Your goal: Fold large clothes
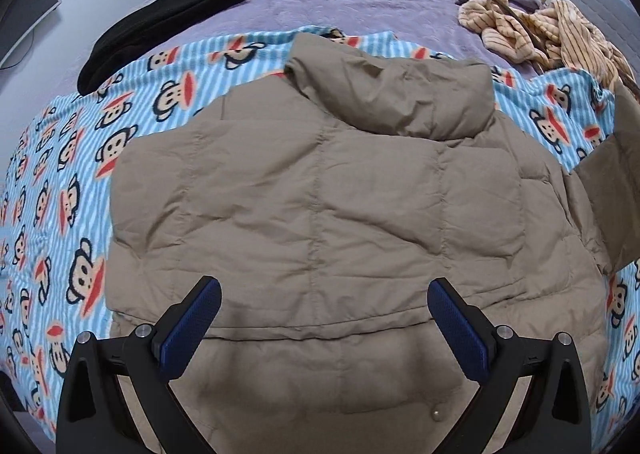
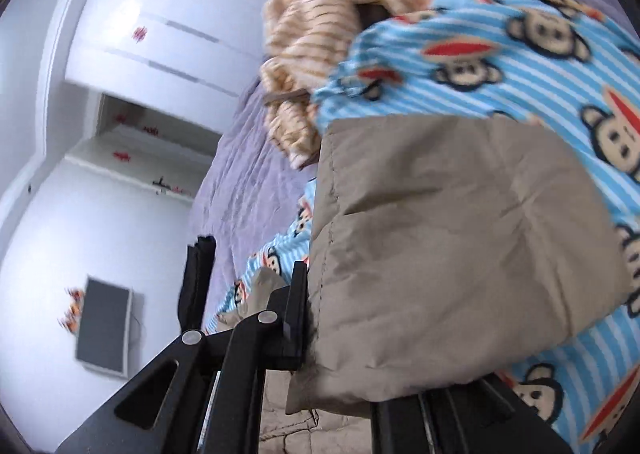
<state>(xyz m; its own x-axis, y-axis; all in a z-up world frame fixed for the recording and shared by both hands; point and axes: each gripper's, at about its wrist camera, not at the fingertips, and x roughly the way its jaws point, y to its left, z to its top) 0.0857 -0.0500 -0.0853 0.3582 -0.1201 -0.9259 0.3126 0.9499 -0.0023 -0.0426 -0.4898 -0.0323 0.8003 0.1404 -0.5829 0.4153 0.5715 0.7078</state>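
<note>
Around the khaki jacket (image 1: 320,190), black garment (image 1: 168,26) and striped clothes (image 1: 532,30) lie; left fingers (image 1: 200,318) spread, right pinching its sleeve (image 2: 460,222).

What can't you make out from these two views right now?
- Right gripper: right wrist view, its pads are buried under the jacket sleeve.
- Jacket front: left wrist view, it lies back-up, so zip or buttons are hidden.
- Jacket hem: cut off by the bottom edge, behind the open left gripper.
- Striped tan garment: motion-blurred in the right wrist view.
</note>
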